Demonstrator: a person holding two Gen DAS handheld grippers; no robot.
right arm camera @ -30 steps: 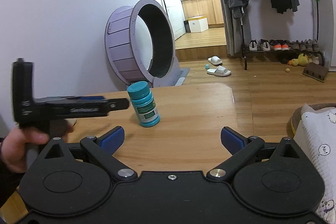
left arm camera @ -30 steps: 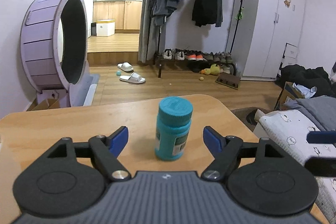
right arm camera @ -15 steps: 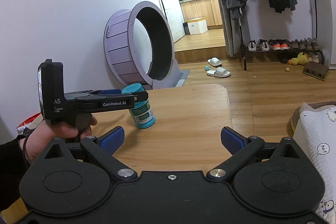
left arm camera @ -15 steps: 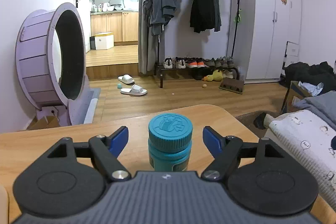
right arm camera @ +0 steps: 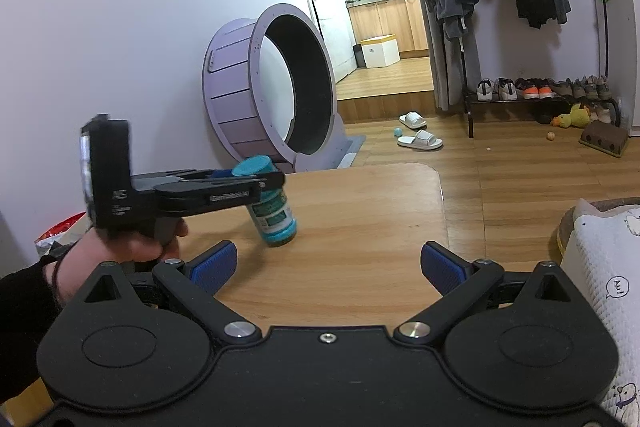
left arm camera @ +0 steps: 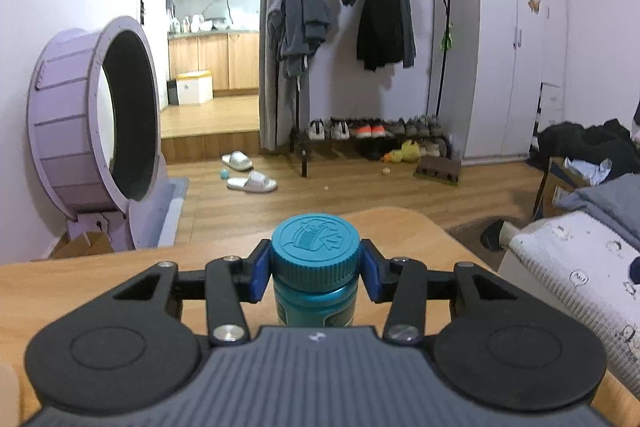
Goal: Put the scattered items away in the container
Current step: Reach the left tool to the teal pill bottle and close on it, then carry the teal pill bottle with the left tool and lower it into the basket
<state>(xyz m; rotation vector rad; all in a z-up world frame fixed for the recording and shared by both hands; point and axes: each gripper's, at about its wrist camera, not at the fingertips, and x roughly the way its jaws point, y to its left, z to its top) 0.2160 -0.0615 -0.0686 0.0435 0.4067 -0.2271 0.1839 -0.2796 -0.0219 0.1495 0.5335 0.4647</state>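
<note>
As left hand-held gripper (left arm camera: pixel 316 269) closes, teal bottle (left arm camera: pixel 315 273) upright, cap (left arm camera: pixel 315 247) uppermost

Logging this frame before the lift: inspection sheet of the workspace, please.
Surface: wooden table, rounded corners.
Job's things: teal pill bottle, cap on, base on the table; container not in view.
Clutter: red bag past the table's left edge.
Grippers: left hand-held gripper closing, pads at the bottle's cap; right hand-held gripper open, nothing between.
Cables: nothing seen.
Surroundings: purple cat wheel, clothes rack, slippers, bed.
</note>
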